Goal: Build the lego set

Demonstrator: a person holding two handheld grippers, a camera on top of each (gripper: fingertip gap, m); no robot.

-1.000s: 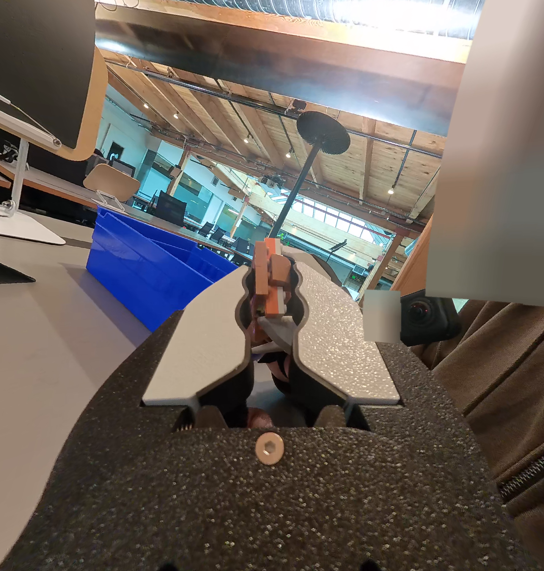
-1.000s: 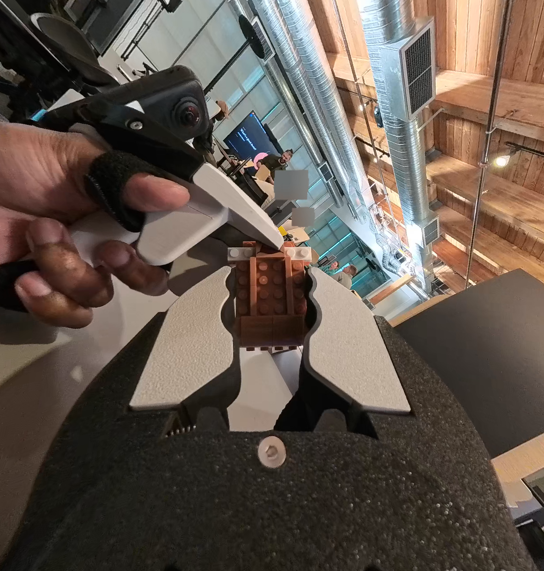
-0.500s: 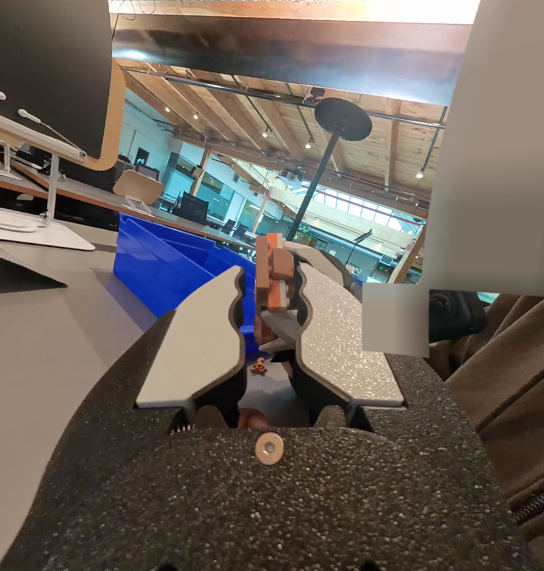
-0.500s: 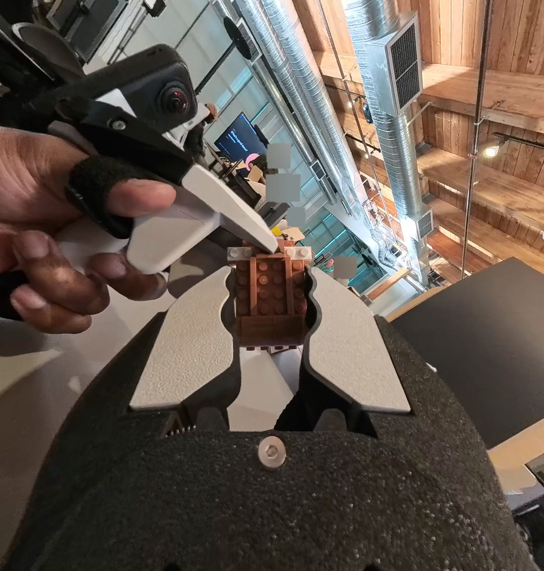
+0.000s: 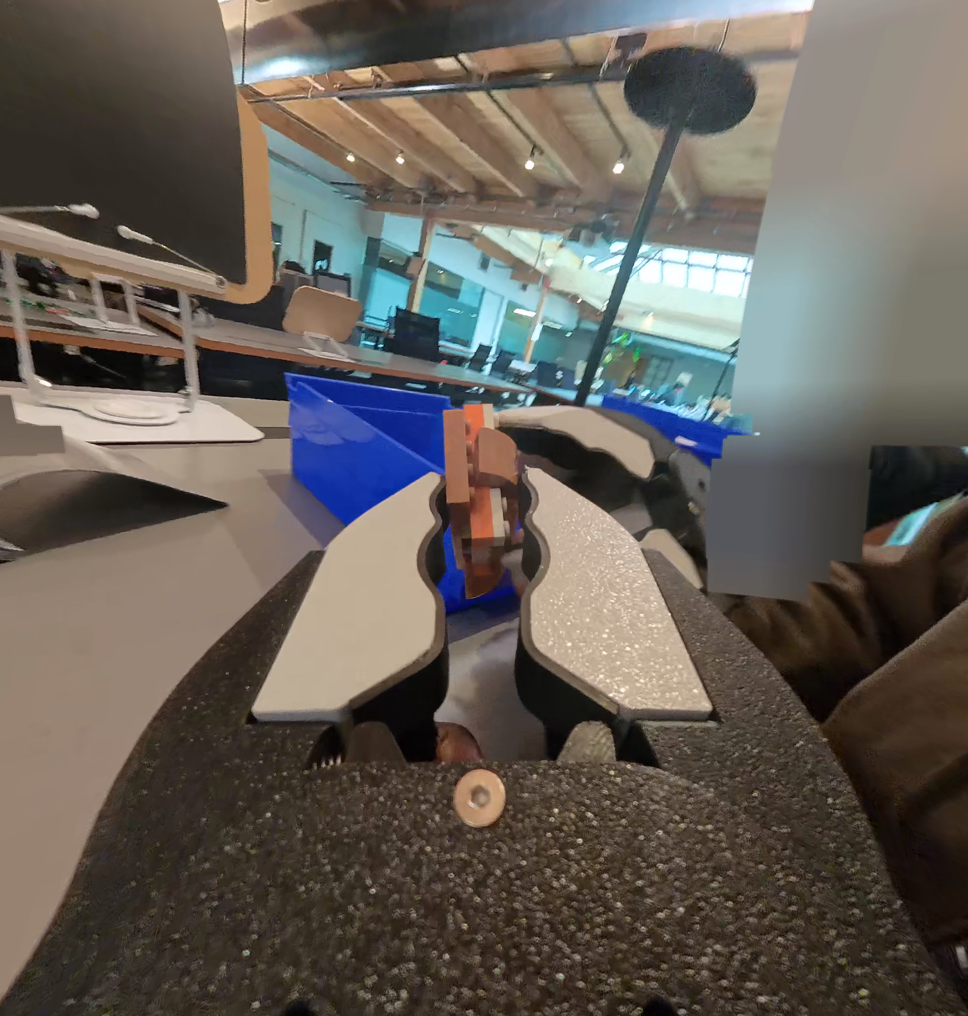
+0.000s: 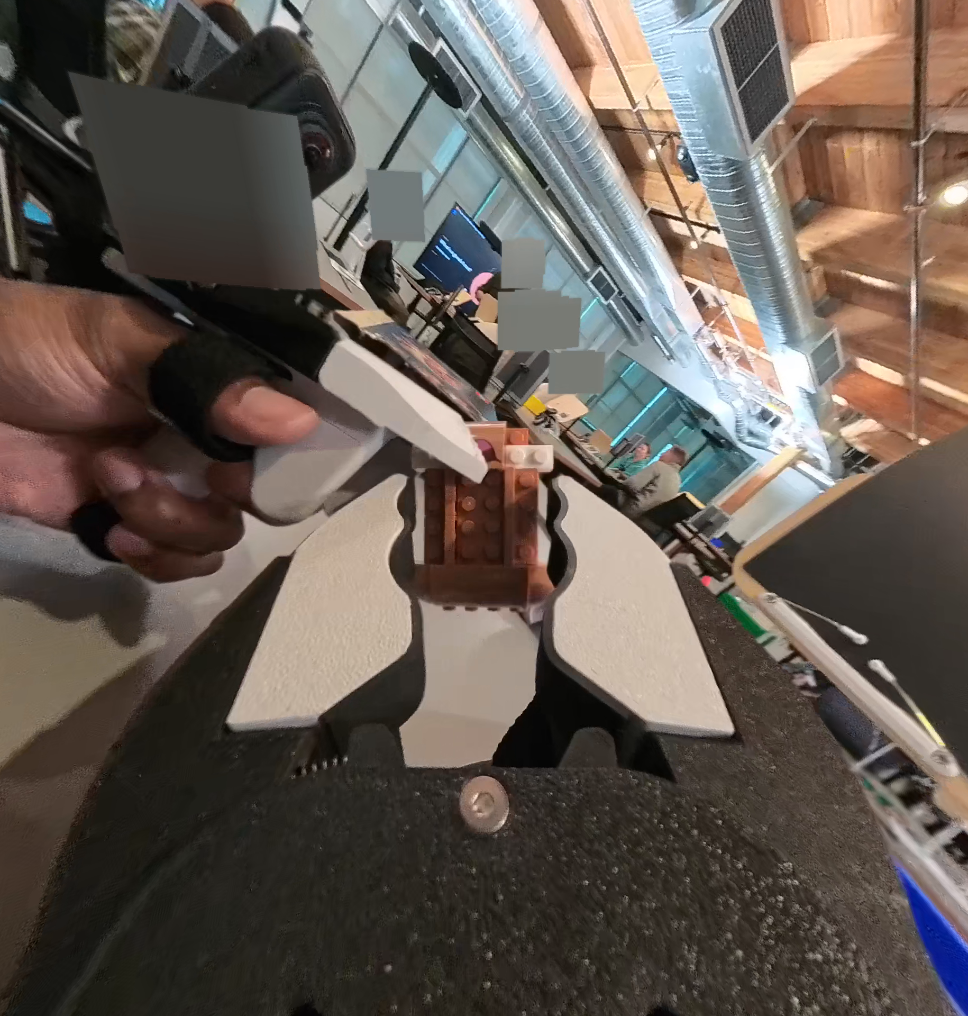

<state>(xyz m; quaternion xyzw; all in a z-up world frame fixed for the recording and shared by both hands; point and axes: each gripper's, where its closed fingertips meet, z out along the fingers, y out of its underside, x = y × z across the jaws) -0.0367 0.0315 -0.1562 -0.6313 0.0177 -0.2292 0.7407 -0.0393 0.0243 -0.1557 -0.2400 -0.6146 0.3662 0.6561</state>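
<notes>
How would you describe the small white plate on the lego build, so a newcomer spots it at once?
In the right wrist view, start at the right gripper, shut on the brown lego build. Follow the build to its far end, right of the left gripper's fingertip. The white plate lies crosswise there: the only white, two-stud piece among brown bricks.

One lego build (image 6: 484,528). Two grippers: left (image 5: 484,489) and right (image 6: 479,495). One hand (image 6: 102,418) in view. Two blue bins: near (image 5: 361,445), far (image 5: 668,426). One black pole lamp (image 5: 685,93). One stand (image 5: 108,275).
</notes>
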